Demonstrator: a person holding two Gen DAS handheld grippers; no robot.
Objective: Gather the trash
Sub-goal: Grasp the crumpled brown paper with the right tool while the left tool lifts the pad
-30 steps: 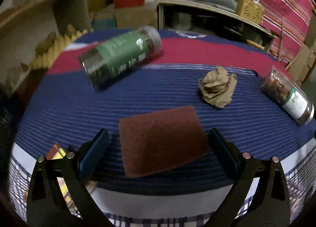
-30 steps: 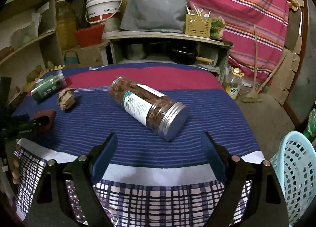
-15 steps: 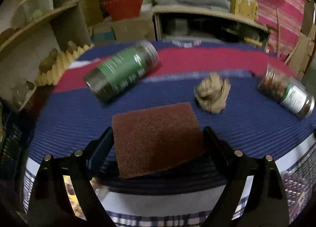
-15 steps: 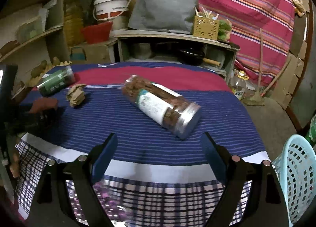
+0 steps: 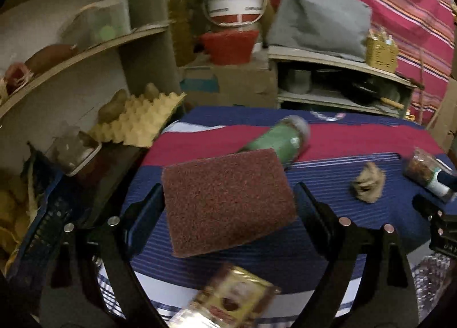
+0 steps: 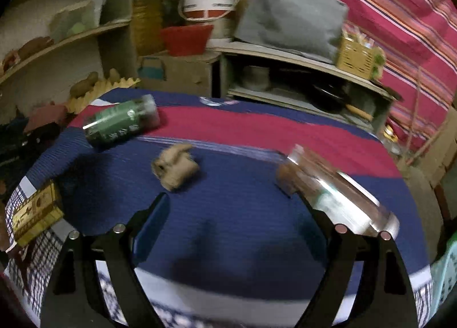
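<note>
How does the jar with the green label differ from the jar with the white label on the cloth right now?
The green-label jar lies at the far left of the striped cloth; the white-label jar lies at the near right, beside the right tongs. The green label wraps most of its jar, while the white one covers a band, leaving brown contents visible. The white-label jar is blurred. Both lie on their sides.
</note>
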